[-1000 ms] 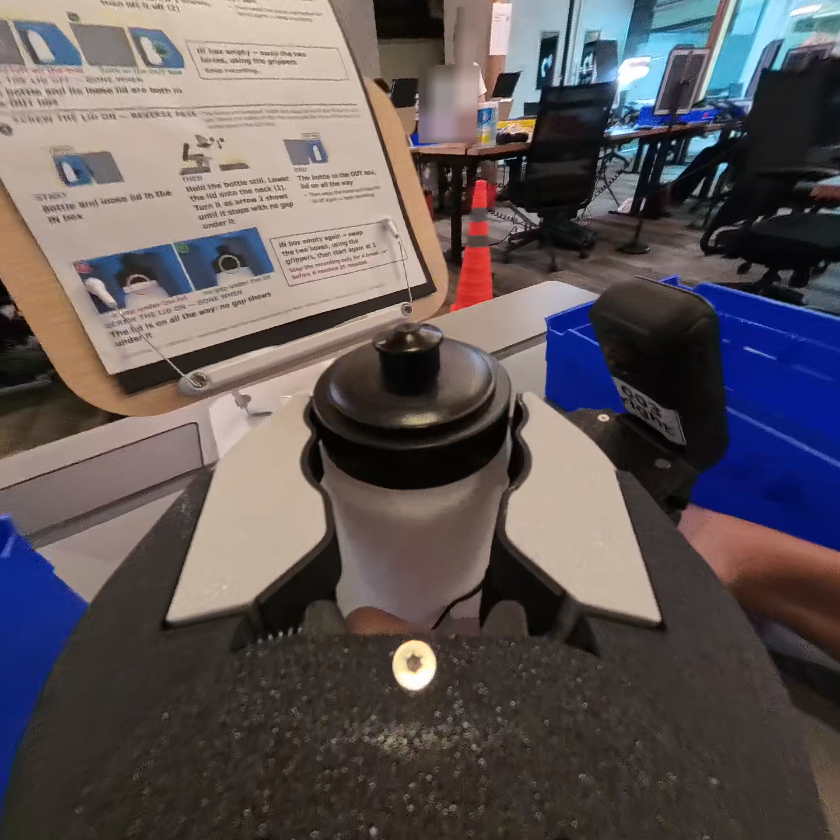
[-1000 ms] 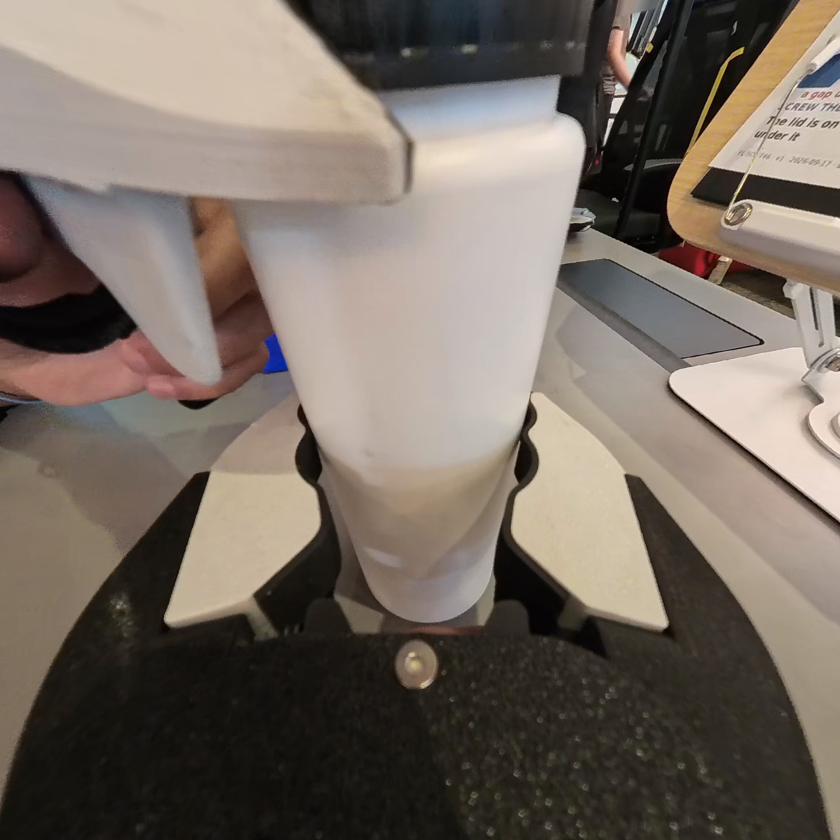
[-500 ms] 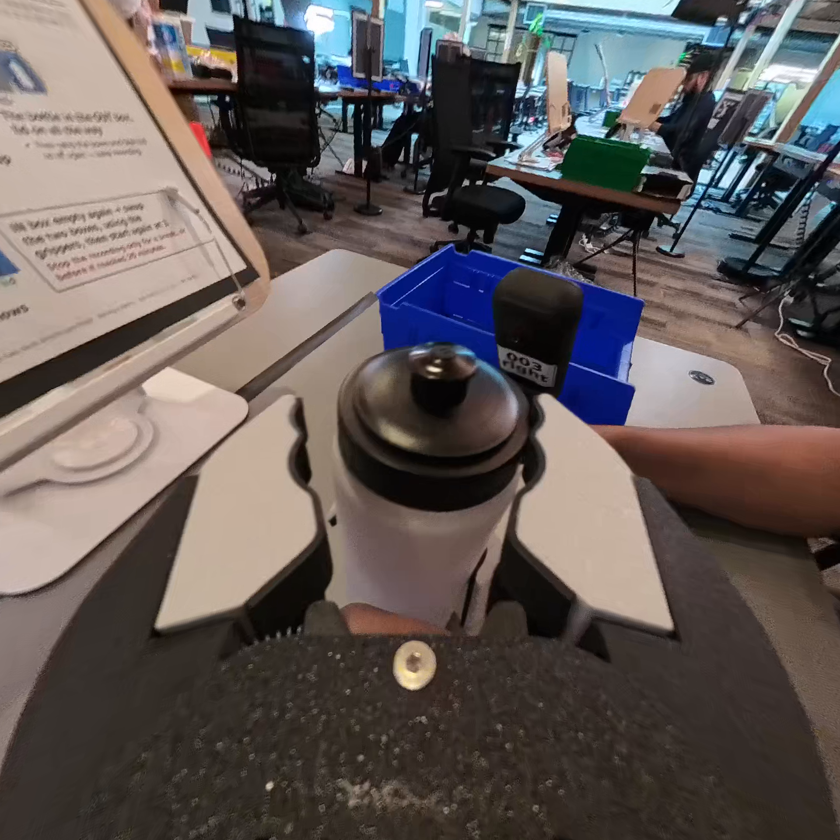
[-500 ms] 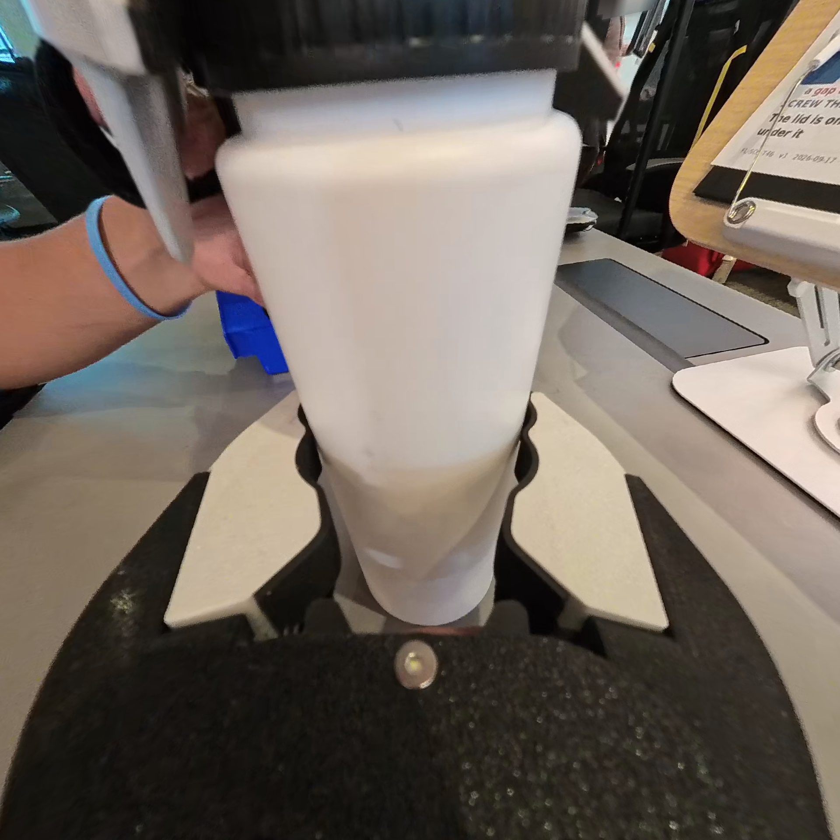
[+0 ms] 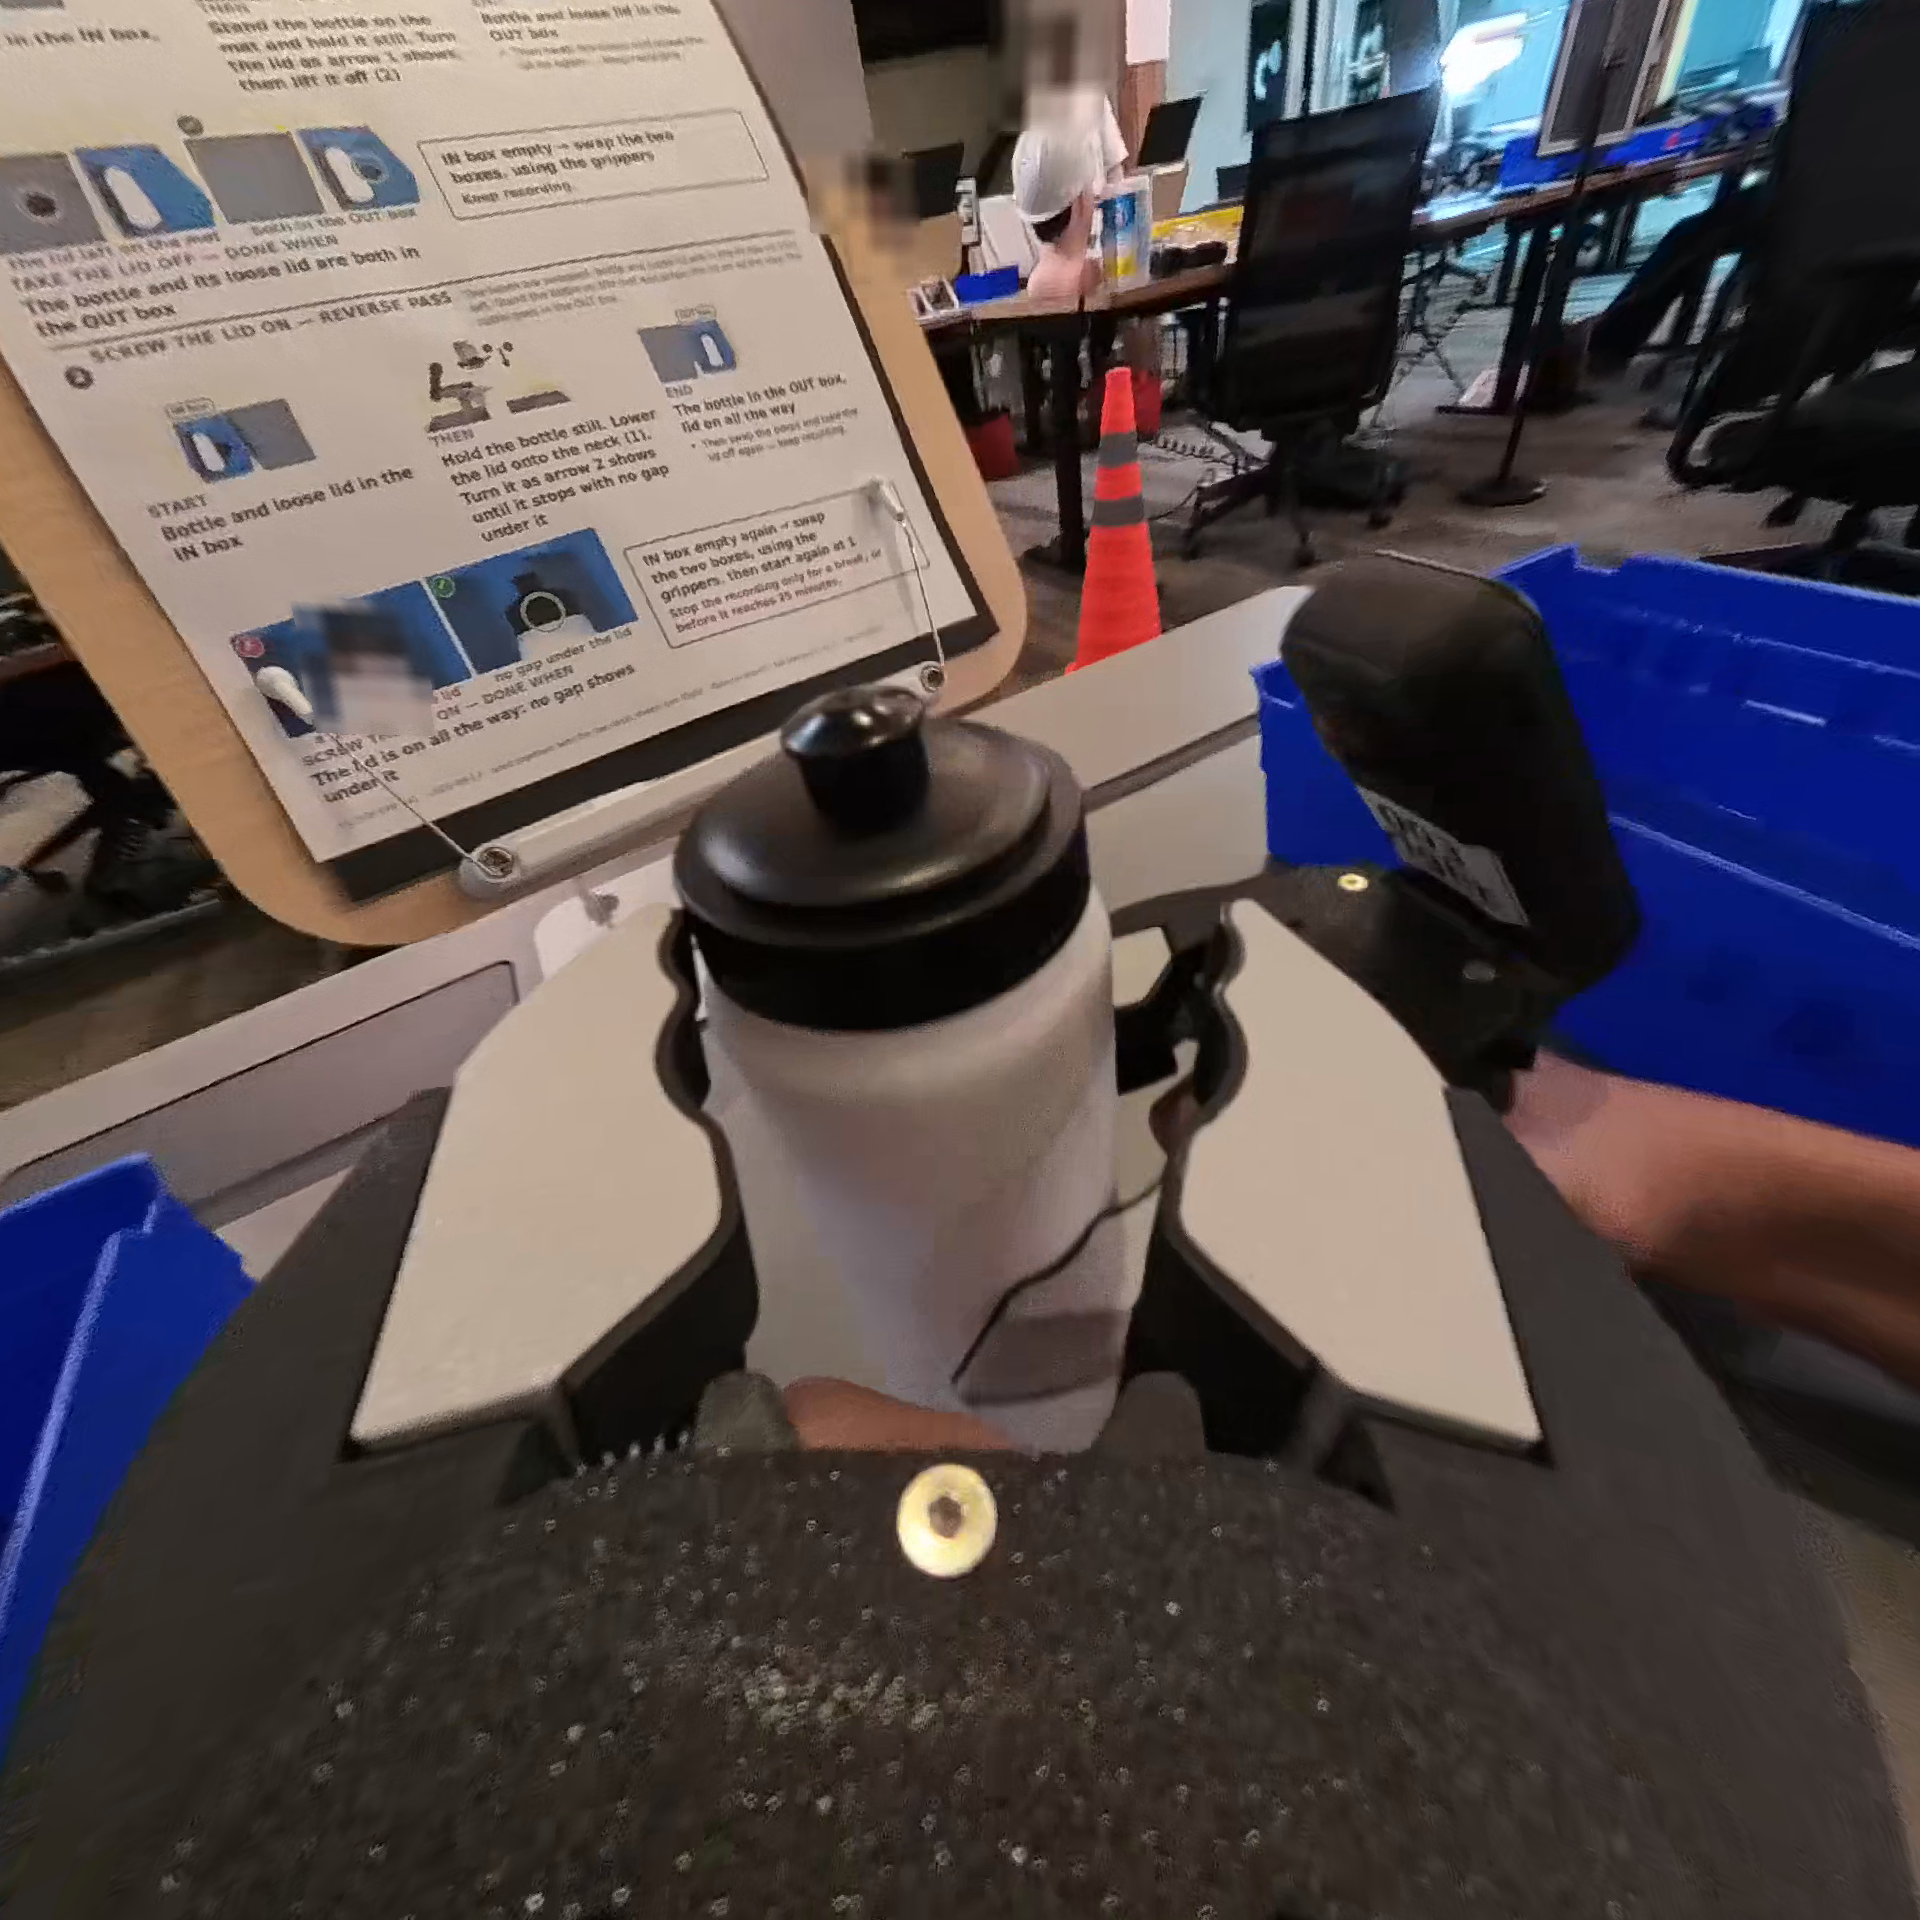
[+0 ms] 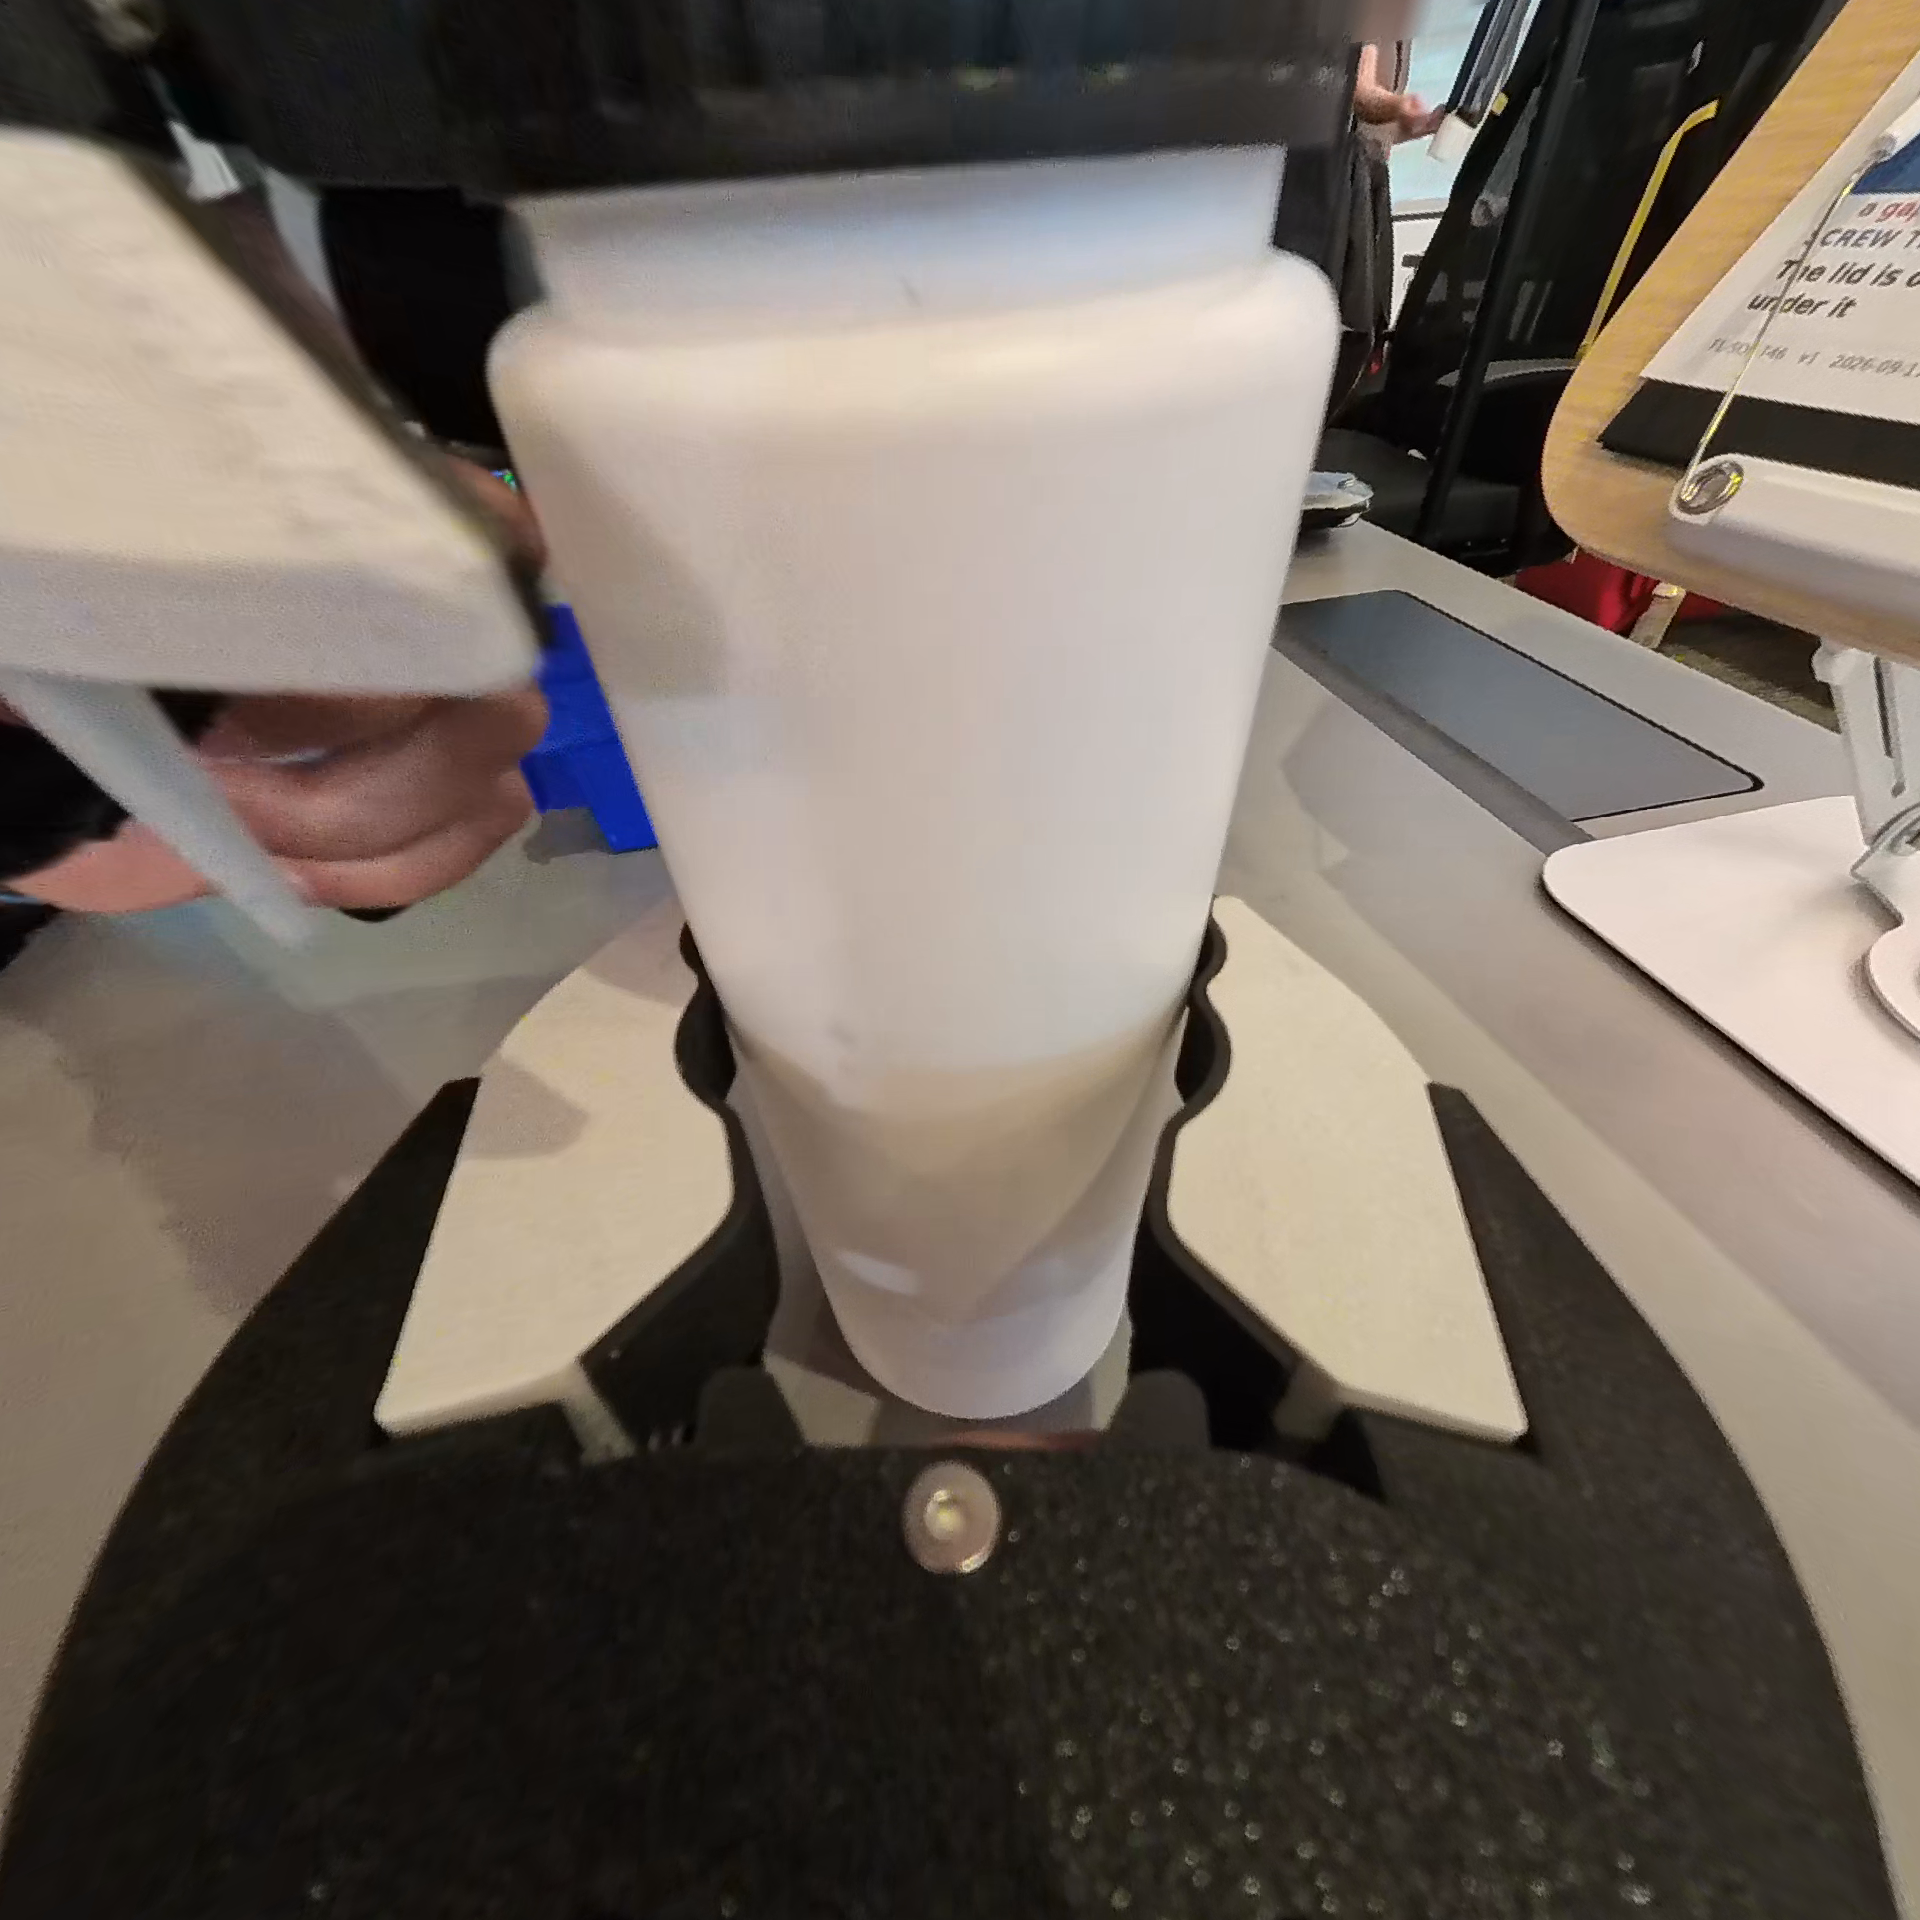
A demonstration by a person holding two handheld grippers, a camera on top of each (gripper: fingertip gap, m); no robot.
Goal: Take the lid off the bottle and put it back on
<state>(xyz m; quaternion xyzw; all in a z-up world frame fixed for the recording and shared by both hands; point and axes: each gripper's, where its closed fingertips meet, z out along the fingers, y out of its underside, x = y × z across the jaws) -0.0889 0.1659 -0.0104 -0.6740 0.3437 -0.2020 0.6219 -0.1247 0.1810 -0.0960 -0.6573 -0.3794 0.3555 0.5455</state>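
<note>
White bottle [image 6: 914, 675], black lid [image 5: 883, 831] on, upright on grey worktop [image 6: 1403, 935]. Right gripper [image 6: 951, 1039] fingers clamped on lower body; left gripper [image 5: 945, 997] fingers wide around lid, gap at 3 o'clock.

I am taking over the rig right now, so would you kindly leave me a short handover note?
Right claw: shut on the lower body of the white bottle.
Left claw: open around the black lid; a gap shows at one pad.
Lid: on the bottle. Blue bin stands beside.
Done: cannot tell whether the lid has been off yet.
Left: grip the lid and turn it; check which way first.
</note>
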